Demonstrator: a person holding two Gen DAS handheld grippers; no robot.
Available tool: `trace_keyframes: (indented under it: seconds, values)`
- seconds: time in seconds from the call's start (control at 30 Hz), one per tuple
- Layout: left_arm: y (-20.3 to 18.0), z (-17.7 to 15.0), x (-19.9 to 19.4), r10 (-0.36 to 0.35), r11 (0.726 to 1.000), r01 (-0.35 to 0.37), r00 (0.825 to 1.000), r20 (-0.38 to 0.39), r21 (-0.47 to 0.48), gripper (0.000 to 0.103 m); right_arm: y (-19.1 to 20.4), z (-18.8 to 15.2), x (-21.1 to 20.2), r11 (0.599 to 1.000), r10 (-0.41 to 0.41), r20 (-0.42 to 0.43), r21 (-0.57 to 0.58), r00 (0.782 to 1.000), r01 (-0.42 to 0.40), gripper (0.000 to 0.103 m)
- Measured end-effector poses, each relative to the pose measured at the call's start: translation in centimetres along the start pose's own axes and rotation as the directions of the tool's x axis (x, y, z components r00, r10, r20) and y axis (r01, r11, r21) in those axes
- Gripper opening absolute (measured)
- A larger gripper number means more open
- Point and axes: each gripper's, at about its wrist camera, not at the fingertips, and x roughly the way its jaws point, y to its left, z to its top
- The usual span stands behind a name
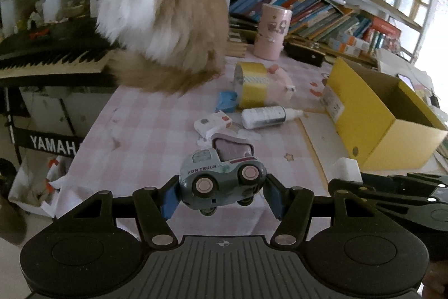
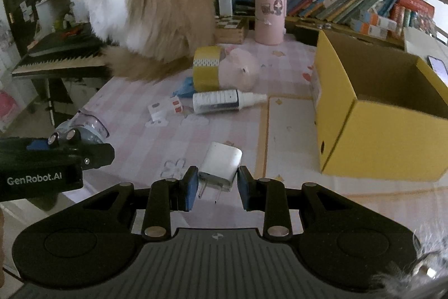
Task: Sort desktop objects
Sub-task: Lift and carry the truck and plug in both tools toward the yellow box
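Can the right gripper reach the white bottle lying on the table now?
Probably not yet: the right gripper already holds a white charger. The path to the white bottle looks free, but the jaws are occupied.

We see toy truck (image 1: 221, 181) grey-blue, pink wheel hubs, purple lettering, mauve load in bed. Charger plug (image 2: 221, 164) white, metal prongs. Our gripper pads (image 2: 190, 191) blue, frames black. Ahead of claw: tablecloth (image 1: 145, 131) pale pink-white check. Box (image 2: 378, 131) yellow outside, brown inside. Tape roll (image 2: 207, 69) yellow, white patterned band. Bottle (image 2: 221, 101) white, dark collar. Cup (image 2: 270, 16) pink, cartoon print. Cat (image 2: 145, 7) cream-tan, white chest.
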Motion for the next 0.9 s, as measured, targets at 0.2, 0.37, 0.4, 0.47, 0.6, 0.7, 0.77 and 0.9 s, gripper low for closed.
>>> trace_keyframes:
  seconds: [0.2, 0.37, 0.4, 0.47, 0.6, 0.7, 0.77, 0.9]
  values:
    - [0.0, -0.8, -1.3, -0.029, 0.999, 0.028, 0.999, 0.014, 0.029, 0.061, 0.4, -1.3, -1.6, 0.999, -0.028, 0.009, 0.041, 1.000, 0.027, 0.028]
    - [-0.2, -1.2, -2.0, -0.047, 0.998, 0.046, 0.999, 0.019, 0.043, 0.062, 0.7, -2.3, -2.6, 0.997, -0.044, 0.019, 0.057, 0.999, 0.043, 0.028]
    - [-0.3, -1.3, -2.1, -0.051, 0.998, 0.050, 0.999, 0.019, 0.048, 0.061, 0.8, -2.4, -2.8, 0.997, -0.047, 0.020, 0.061, 0.999, 0.046, 0.028]
    - [-0.5, -1.6, -2.3, -0.062, 0.996, 0.061, 0.998, 0.016, 0.060, 0.061, 0.8, -2.9, -3.2, 0.996, -0.055, 0.021, 0.069, 0.998, 0.053, 0.028]
    - [-0.9, -2.0, -2.6, -0.082, 0.994, 0.081, 0.997, 0.010, 0.080, 0.062, 0.6, -3.8, -3.9, 0.993, -0.072, 0.020, 0.094, 0.997, 0.069, 0.028]
    - [-1.3, -2.4, -2.7, -0.099, 0.991, 0.098, 0.995, 0.003, 0.093, 0.061, 0.4, -4.5, -4.4, 0.990, -0.084, 0.015, 0.113, 0.996, 0.082, 0.028]
    - [-1.6, -2.6, -2.7, -0.114, 0.988, 0.114, 0.993, -0.006, 0.103, 0.061, 0.3, -4.9, -4.7, 0.988, -0.094, 0.010, 0.126, 0.995, 0.092, 0.028]
    - [-2.5, -3.1, -2.7, -0.148, 0.980, 0.150, 0.989, -0.024, 0.130, 0.061, -0.2, -5.8, -5.4, 0.981, -0.117, 0.000, 0.153, 0.993, 0.115, 0.028]
